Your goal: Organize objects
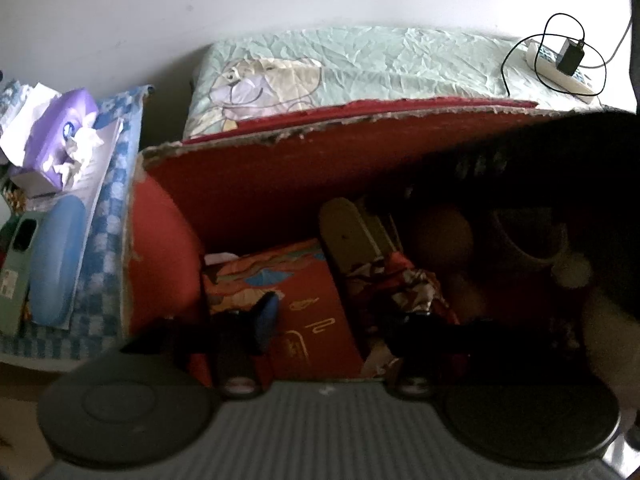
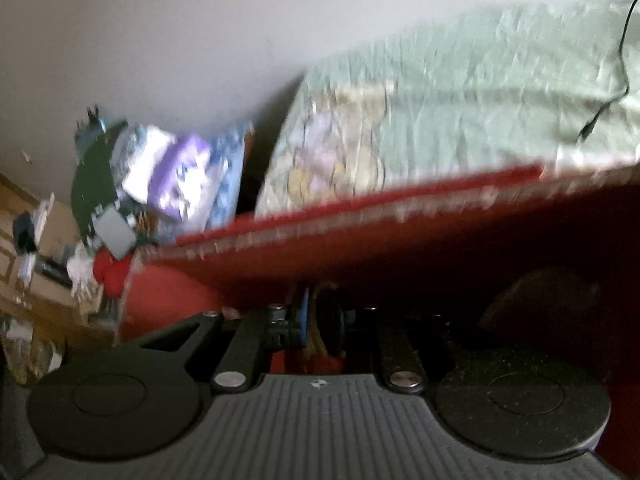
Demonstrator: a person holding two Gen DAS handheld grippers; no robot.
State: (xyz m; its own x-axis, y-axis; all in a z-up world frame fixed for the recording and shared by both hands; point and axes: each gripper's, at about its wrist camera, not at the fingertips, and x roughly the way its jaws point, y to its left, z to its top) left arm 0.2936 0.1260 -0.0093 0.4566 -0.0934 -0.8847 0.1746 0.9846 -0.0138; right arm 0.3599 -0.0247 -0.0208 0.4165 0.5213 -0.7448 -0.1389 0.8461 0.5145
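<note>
Hovering over the red cardboard box, your left gripper stands released, its jaws straddling the red gift box lying flat directly beneath them, long axis running away from you toward the box's back wall. Your right gripper is clenched, nearly shut; anything pinched there is too dark to tell.

Open red cardboard box, frayed rim, red packet flat inside
</note>
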